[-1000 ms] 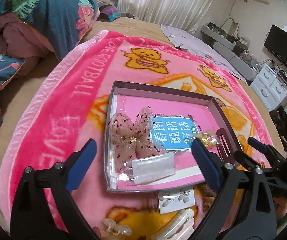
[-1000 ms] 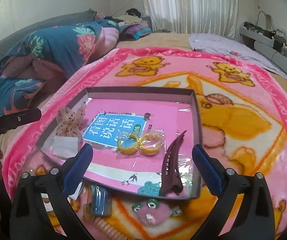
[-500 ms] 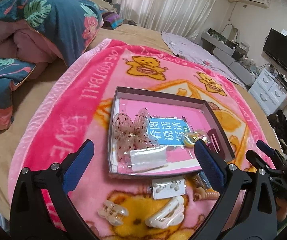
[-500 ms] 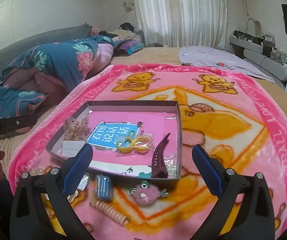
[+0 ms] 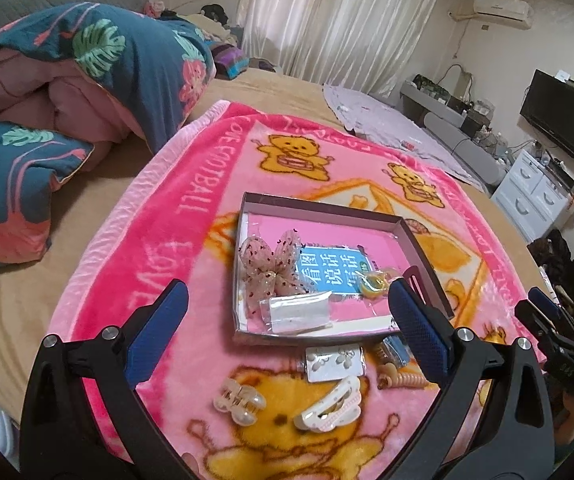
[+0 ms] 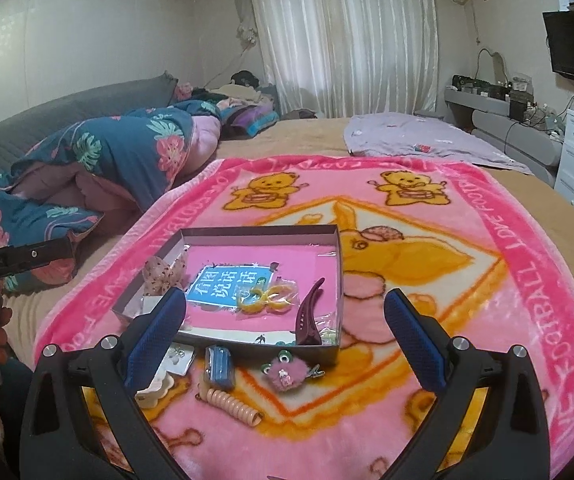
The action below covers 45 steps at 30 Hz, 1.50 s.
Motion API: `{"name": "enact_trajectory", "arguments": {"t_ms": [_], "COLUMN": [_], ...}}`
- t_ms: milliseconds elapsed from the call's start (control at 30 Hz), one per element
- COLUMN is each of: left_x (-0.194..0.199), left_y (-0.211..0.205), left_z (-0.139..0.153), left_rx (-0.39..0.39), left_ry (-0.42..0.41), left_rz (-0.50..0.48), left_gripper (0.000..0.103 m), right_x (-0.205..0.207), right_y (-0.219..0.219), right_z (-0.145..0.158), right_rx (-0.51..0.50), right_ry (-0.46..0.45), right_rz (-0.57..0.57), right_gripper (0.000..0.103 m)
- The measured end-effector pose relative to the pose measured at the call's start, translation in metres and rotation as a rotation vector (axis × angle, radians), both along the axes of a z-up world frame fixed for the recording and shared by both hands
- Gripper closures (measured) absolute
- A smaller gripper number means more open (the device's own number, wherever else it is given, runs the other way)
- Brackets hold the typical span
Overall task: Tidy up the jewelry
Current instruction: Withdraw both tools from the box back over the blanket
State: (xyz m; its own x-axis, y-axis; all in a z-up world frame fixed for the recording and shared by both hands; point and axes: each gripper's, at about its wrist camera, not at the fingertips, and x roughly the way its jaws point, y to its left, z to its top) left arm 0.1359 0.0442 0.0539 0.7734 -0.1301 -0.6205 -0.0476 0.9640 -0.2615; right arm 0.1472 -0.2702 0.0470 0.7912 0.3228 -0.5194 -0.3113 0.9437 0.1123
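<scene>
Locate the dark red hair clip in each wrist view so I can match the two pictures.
Left wrist view: dark red hair clip shows at the tray's right wall, mostly hidden behind the left gripper's right blue finger.
Right wrist view: the clip lies in the tray's near right corner, right of the yellow rings.
Shared landmark: the blue label with white characters on the tray floor.

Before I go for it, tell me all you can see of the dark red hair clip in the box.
The dark red hair clip is a long, narrow beak-type clip, glossy like plastic, jaws shut as far as shows. It lies flat in the box, in the near corner by the wall on the right wrist camera's right, its pointed tip aimed away from that camera. Beside it lies the yellow hoops' bag; whether they touch is unclear. Neither gripper holds it.
</scene>
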Motion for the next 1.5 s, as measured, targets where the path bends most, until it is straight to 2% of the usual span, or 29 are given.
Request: {"name": "enact_trajectory", "arguments": {"t_ms": [533, 1000, 1500], "left_x": [-0.038, -0.054, -0.060], "left_y": [-0.010, -0.029, -0.049], "left_z": [0.006, -0.016, -0.049], "left_rx": [0.032, 0.086, 0.141], "left_ry": [-0.019, 0.022, 0.093], "left_rz": [-0.037, -0.101, -0.179], "left_gripper": [0.010, 0.009, 0.010], "right_x": [-0.039, -0.053, -0.058], "right_y": [0.000, 0.003, -0.007], "right_z": [0.011, -0.008, -0.028], "right_rx": [-0.025, -0.072, -0.058], "right_ry": [-0.029, 0.020, 0.103], "right_rz": [0.036, 0.060, 0.081], "right_gripper": [0.004, 0.004, 0.004]}}
